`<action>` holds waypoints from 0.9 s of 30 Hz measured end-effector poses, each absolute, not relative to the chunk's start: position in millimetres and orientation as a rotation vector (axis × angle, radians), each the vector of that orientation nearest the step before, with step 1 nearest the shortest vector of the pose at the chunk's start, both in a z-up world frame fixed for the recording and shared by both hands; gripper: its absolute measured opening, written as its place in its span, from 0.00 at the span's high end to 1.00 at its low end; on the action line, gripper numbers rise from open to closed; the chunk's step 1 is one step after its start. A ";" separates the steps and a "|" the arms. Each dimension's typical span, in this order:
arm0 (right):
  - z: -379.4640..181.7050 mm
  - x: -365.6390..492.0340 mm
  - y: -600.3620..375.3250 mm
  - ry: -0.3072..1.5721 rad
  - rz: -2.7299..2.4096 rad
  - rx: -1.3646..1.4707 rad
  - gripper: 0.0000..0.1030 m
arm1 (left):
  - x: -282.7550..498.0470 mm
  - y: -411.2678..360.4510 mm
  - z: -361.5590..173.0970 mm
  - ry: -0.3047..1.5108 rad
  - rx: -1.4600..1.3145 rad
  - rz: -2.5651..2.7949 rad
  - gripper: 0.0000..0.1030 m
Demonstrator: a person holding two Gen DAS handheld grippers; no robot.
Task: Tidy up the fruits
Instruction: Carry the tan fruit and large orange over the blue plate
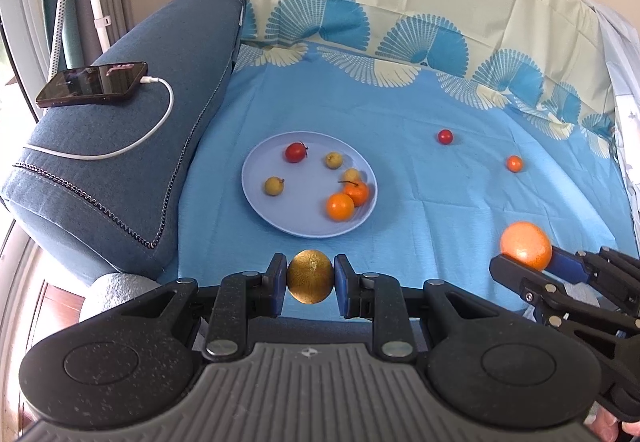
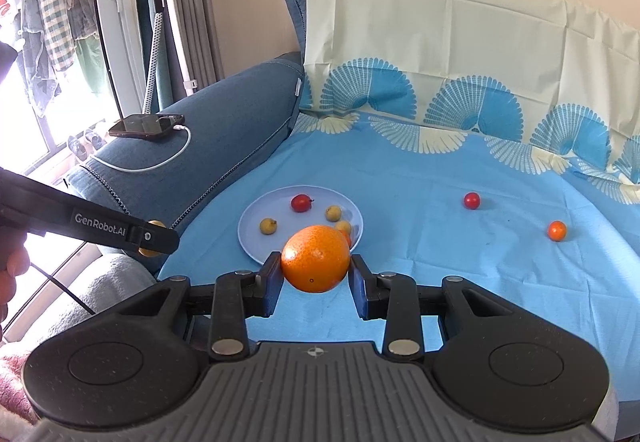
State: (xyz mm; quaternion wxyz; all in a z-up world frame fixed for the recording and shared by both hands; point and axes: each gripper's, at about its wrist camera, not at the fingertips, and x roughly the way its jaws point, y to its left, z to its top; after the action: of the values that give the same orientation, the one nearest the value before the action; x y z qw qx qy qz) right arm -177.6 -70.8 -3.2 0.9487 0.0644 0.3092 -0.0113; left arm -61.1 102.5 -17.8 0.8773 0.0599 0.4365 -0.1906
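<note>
Gripping a golden-brown, finely speckled oval fruit (image 1: 310, 276), the left gripper (image 1: 310, 282) has its blue-padded fingers (image 1: 279, 278) pressed against both flanks of the fruit, which is held clear above the light blue cloth (image 1: 420, 181). The right gripper (image 2: 316, 274) is clamped on a large round orange with a dimpled, glossy skin (image 2: 315, 258); its pads bear on the left and right sides, the jaws standing somewhat wider than the left pair. Both grippers have black jointed linkages with silver rivets and ribbed grey housings.

A pale blue, round, smooth plate (image 1: 260, 201) lies flat on the cloth ahead of the left gripper. On it sit one red cherry tomato with a dark stem (image 1: 295, 152), three small yellowish-tan round fruits (image 1: 333, 159), and two small glossy oranges (image 1: 340, 206) touching each other at the near right rim. Well apart from the plate, to the right on the bare cloth, lie a second red cherry tomato (image 1: 445, 136) and a small loose orange fruit (image 1: 514, 163), apart from one another.

The cloth is matte, lightly creased, and bordered at the far end with cream and blue fan motifs. It covers a blue woven-fabric sofa; on the sofa arm (image 1: 120, 161) rests a dark glossy phone (image 1: 92, 83) with a white cable (image 1: 152, 133) plugged in.
</note>
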 end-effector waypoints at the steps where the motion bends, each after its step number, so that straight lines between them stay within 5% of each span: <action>1: -3.9 -176.2 -71.8 0.633 -0.022 0.132 0.64 | -58.5 102.5 -17.7 0.909 0.124 -0.393 0.73; 27: -41.5 -80.3 -92.4 0.721 -0.009 0.163 0.64 | 56.1 61.2 -50.0 0.949 0.162 -0.351 0.73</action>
State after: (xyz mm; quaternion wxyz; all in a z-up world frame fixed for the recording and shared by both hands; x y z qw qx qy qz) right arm -80.3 -92.4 -41.5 0.9325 0.0795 0.3523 -0.0045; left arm 56.1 61.2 -50.0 0.8716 0.0774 0.4542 -0.1677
